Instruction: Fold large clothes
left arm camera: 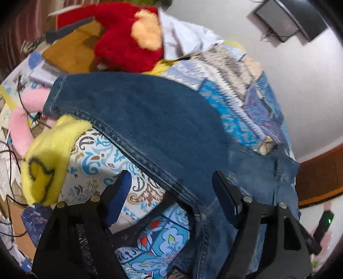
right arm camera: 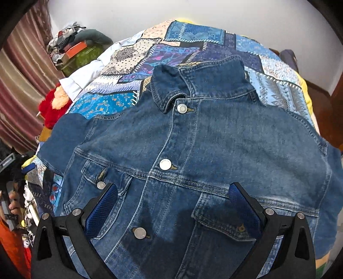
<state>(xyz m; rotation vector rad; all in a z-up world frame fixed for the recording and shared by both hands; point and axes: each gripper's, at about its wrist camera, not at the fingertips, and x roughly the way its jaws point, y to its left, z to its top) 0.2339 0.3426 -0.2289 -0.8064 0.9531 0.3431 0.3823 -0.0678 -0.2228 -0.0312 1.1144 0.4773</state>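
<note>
Right tool [right arm camera: 173, 194]: fingers wide apart, gripping nothing, hovering over jacket front between the two chest pockets.
Left tool [left arm camera: 171, 182]: fingers apart, empty, straddling the sleeve's seam edge near the armhole.
Denim jacket [right arm camera: 193, 150]: front up, buttoned, spread flat on the bed, collar [right arm camera: 169, 90] at the far end.
Buttons: silver, three down the placket, middle one [right arm camera: 165, 164] just ahead of right tool.
Sleeve [left arm camera: 133, 107]: stretched straight out to the side, cuff far from left tool.
Bed cover [right arm camera: 193, 43]: blue patchwork, under the jacket.
Yellow plush [left arm camera: 49, 158]: beside left tool, touching sleeve edge.
Pink plush [left arm camera: 19, 128]: behind the yellow one.
Red plush [left arm camera: 126, 38]: beyond the sleeve, white cloth [left arm camera: 184, 36] next to it.
Far: wall-mounted screen [left arm camera: 285, 19]; curtain [right arm camera: 19, 90].
</note>
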